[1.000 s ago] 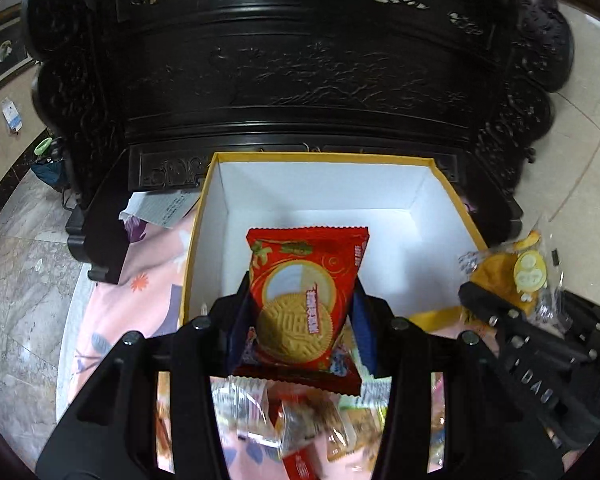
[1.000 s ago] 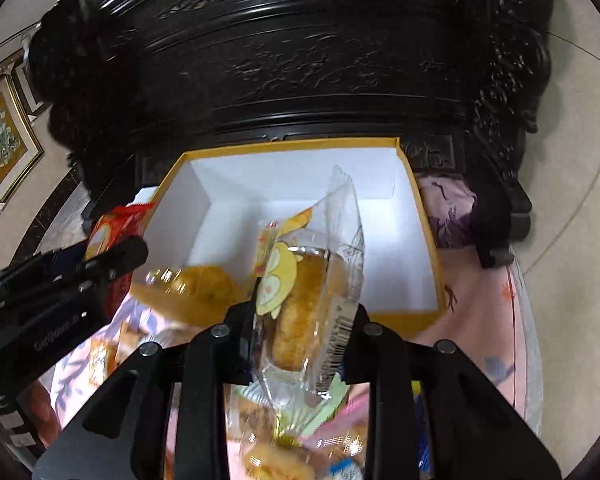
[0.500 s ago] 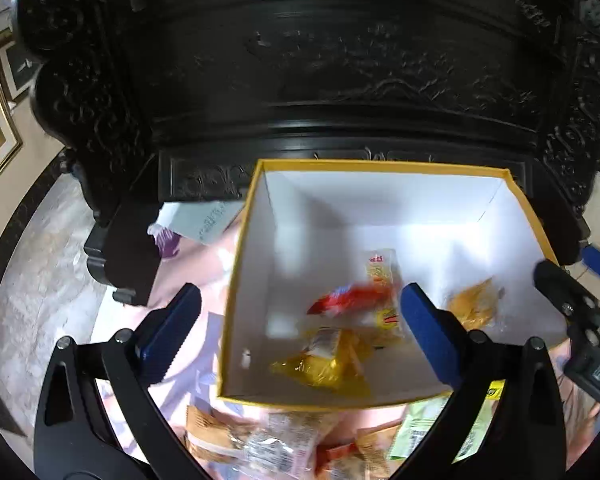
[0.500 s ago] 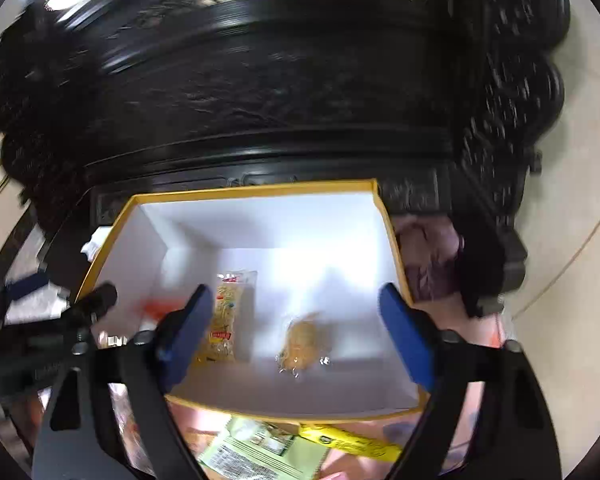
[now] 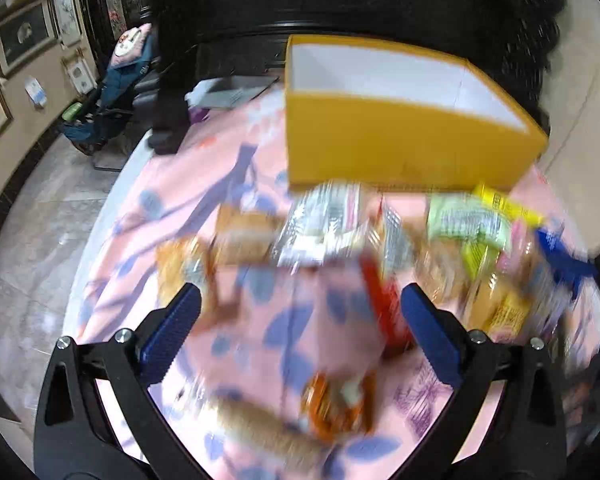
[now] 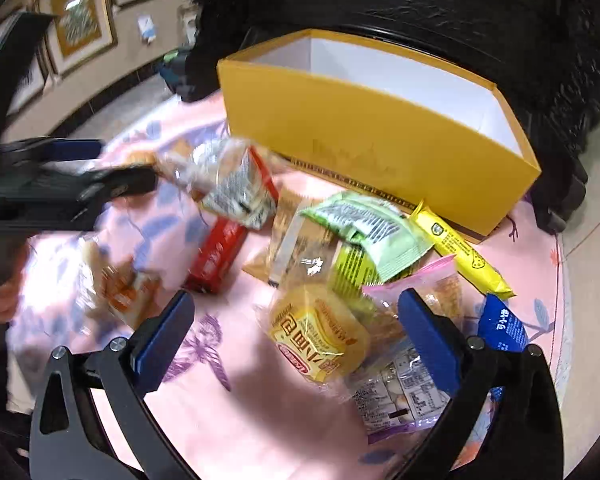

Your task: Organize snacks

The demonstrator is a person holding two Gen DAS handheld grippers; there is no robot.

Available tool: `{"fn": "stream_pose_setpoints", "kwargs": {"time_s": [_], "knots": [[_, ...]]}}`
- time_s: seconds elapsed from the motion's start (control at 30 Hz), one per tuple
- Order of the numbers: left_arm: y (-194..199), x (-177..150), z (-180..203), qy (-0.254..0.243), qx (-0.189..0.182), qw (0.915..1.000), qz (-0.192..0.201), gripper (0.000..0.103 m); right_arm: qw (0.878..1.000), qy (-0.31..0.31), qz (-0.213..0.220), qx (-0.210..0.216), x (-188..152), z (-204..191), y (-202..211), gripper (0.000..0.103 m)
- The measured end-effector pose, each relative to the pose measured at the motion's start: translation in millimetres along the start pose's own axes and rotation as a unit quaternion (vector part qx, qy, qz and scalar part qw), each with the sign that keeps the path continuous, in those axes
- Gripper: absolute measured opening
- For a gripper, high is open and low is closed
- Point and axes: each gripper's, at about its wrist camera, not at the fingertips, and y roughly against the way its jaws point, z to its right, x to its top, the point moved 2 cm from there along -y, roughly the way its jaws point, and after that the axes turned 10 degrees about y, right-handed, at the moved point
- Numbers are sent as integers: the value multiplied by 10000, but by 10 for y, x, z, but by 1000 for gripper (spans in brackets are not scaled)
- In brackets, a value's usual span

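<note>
- Pink cloth with blue leaf print (image 6: 260, 412) spread over the surface, dark carved wooden furniture (image 6: 420, 4) rising behind, framed pictures (image 6: 80, 24) on a beige wall at far left.
- Yellow box (image 6: 364, 144) with white inside standing at the cloth's far edge, against the furniture; contents hidden by its near wall in both views.
- Loose snacks lying on the cloth in front of the box: green packet (image 6: 364, 228), long yellow stick pack (image 6: 460, 252) touching the box's near wall, red packet (image 6: 216, 256), tan wrapper (image 6: 296, 252), clear-wrapped pack with a barcode (image 6: 240, 192).
- Right gripper (image 6: 296, 340) spread wide, holding nothing, hovering low over a round yellow-wrapped cake (image 6: 320, 336) lying between its blue pads (image 6: 164, 340); pink-edged clear bag (image 6: 416, 292) and blue packet (image 6: 504, 328) just beside the right-hand pad.
- Left gripper (image 5: 300, 332) likewise wide apart and empty, over bare cloth, with the red packet (image 5: 384, 300) close inside one finger and an orange-wrapped snack (image 5: 332, 404) nearer the camera.
- Left wrist view heavily blurred; snack details there hard to read.
- Left gripper also seen from the right wrist view, at the left edge (image 6: 112, 184), near the clear-wrapped pack.
</note>
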Motion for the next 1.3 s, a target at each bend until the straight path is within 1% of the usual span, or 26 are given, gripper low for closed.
{"fn": "stream_pose_setpoints", "kwargs": {"time_s": [0.03,0.1,0.17,0.2,0.23,0.27,0.3,0.33,0.43,0.47,0.53,0.63,0.7,0.8,0.97,1.07,1.1,1.17,1.2,1.23,1.27,1.3], "knots": [[36,-87,-19,-40,34,10000,3,101,10000,23,8,-33,9,13,-45,102],[115,-242,-63,-99,40,9999,-18,101,9999,14,-112,53,-5,62,-174,102],[175,-372,-126,-131,64,9999,-52,101,9988,-157,-418,184,-68,97,-331,102],[191,-424,-166,-133,54,9999,-93,101,9964,-380,-668,357,-133,122,-434,102],[201,-463,-185,-121,45,9998,-141,101,9935,-609,-811,517,-205,131,-487,93],[198,-510,-208,-113,15,9997,-219,101,9902,-888,-880,625,-303,132,-507,79],[185,-553,-217,-116,-3,9996,-274,101,9919,-918,-713,521,-336,110,-443,64],[176,-593,-217,-126,2,9994,-311,101,9912,-977,-689,563,-380,69,-397,54],[72,-668,-127,-240,34,9988,-417,101,9856,-1272,-630,920,-572,-146,-222,53],[35,-696,-81,-302,27,9986,-438,101,9854,-1291,-607,929,-613,-201,-183,54],[-34,-722,4,-397,-10,9981,-470,101,9869,-1301,-509,807,-722,-344,-89,54],[-139,-749,121,-511,-71,9972,-536,101,9881,-1363,-329,624,-830,-450,-21,55],[-211,-764,192,-566,-134,9966,-590,101,9871,-1463,-229,603,-877,-450,0,55],[-293,-790,250,-592,-272,9957,-666,101,9850,-1569,-198,684,-868,-412,-9,56],[-430,-870,232,-538,-163,9959,-704,101,9851,-1574,-165,669,-874,-417,-9,56],[-468,-877,196,-372,-298,9965,-685,101,9861,-1557,-167,562,-896,-437,21,57],[-470,-875,200,-385,-281,9966,-673,101,9865,-1544,-173,518,-889,-453,15,57],[-467,-877,197,-348,-279,9969,-641,101,9873,-1506,-164,481,-875,-498,-5,63],[-455,-883,191,-311,-262,9975,-577,97,9886,-1449,-143,394,-872,-530,-8,65],[-434,-886,183,-277,-252,9980,-500,94,9891,-1433,-126,319,-872,-549,-10,65],[-404,-885,177,-264,-257,9984,-418,81,9887,-1481,-76,218,-884,-560,-5,64],[-372,-885,166,-258,-269,9987,-351,56,9885,-1509,-60,105,-895,-562,7,58]]}}
